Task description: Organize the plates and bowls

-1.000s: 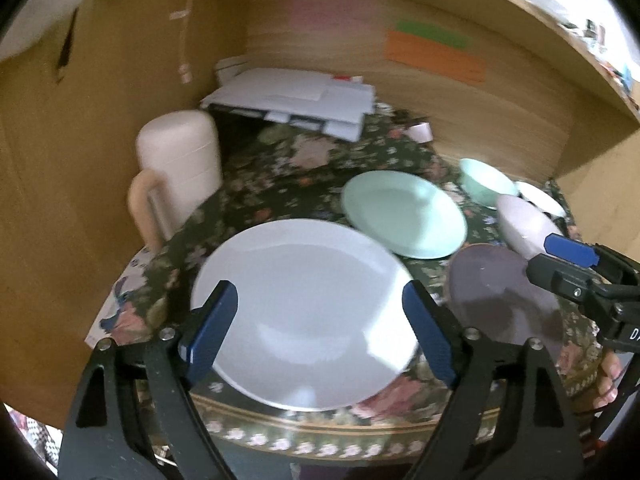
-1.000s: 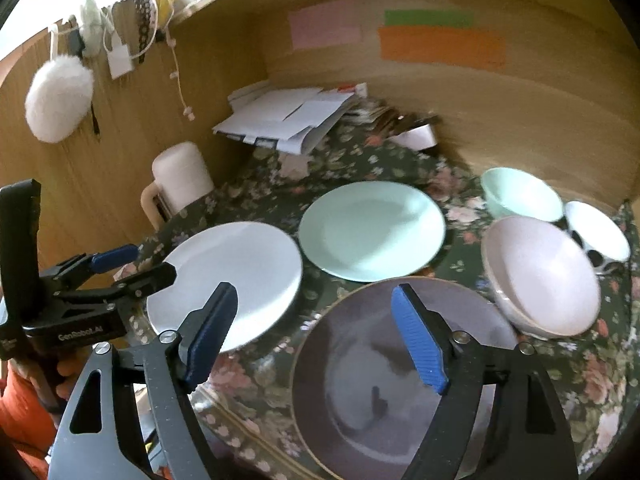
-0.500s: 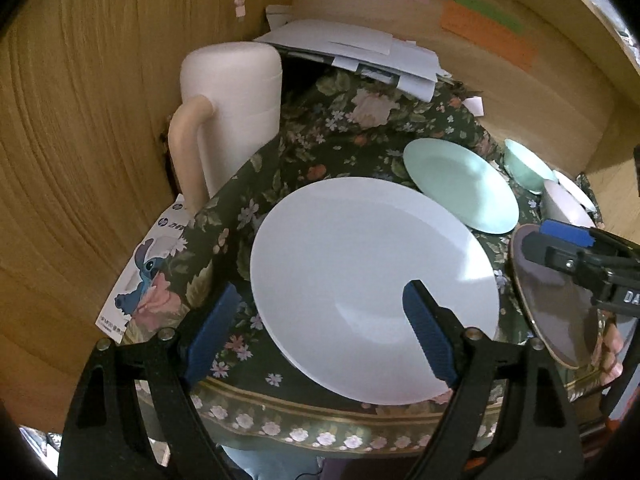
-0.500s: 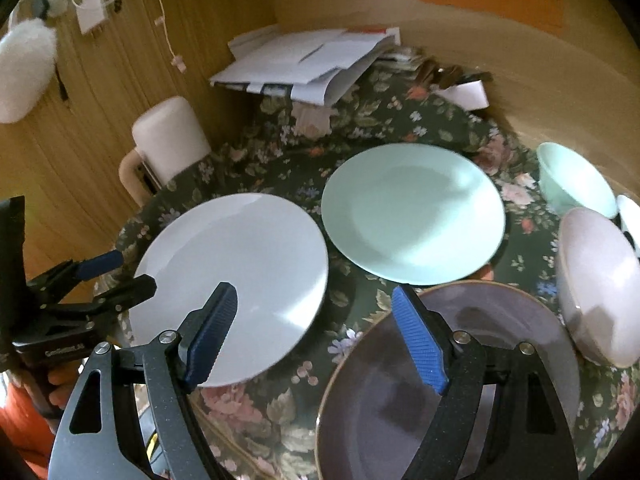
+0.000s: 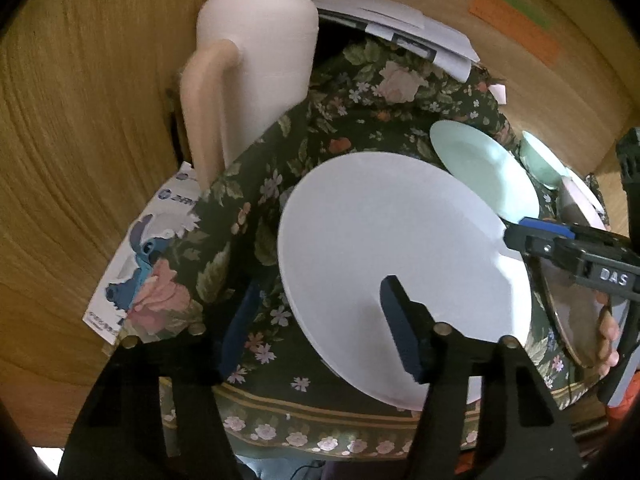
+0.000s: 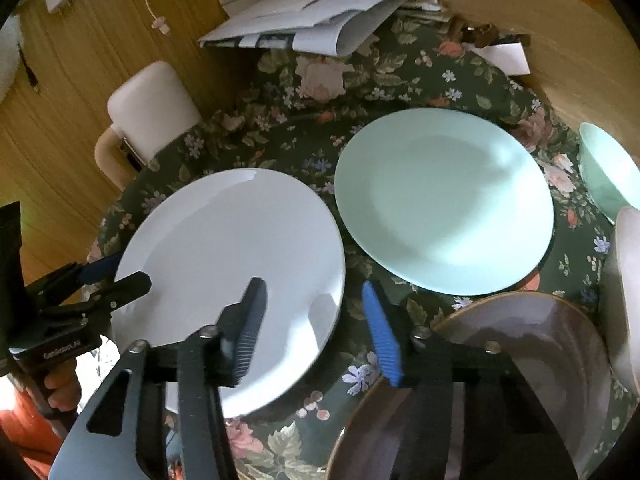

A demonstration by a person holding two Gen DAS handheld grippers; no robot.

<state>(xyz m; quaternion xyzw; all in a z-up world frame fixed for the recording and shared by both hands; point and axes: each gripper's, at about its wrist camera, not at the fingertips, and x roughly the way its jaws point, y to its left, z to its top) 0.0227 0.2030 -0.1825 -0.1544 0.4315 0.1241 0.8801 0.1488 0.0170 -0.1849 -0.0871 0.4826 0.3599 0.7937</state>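
Observation:
A large white plate point(image 5: 400, 232) point(image 6: 232, 248) lies flat on the floral tablecloth point(image 5: 332, 120). My left gripper point(image 5: 316, 320) straddles the plate's left rim, one finger over the plate and one over the cloth. Its jaws are closing and the pads do not press on the rim. My right gripper point(image 6: 316, 332) straddles the opposite rim, also closing, pads still apart from the plate. Behind sits a mint plate point(image 6: 444, 200) point(image 5: 484, 164). A mauve gold-rimmed plate point(image 6: 520, 360) lies at the front right. A mint bowl point(image 6: 608, 176) and a pale pink bowl point(image 6: 628, 280) stand at the right edge.
A cream jug with a handle point(image 5: 260, 72) point(image 6: 152, 100) stands at the table's left against the wooden wall. Loose papers point(image 6: 320, 16) pile at the back. A cartoon-printed sheet point(image 5: 136, 256) sticks out from under the cloth. A person's fingers point(image 5: 608, 340) hold the right gripper.
Both grippers have come down and closer to the white plate from either side. Their jaws have narrowed around its rims. The plates and bowls have not moved.

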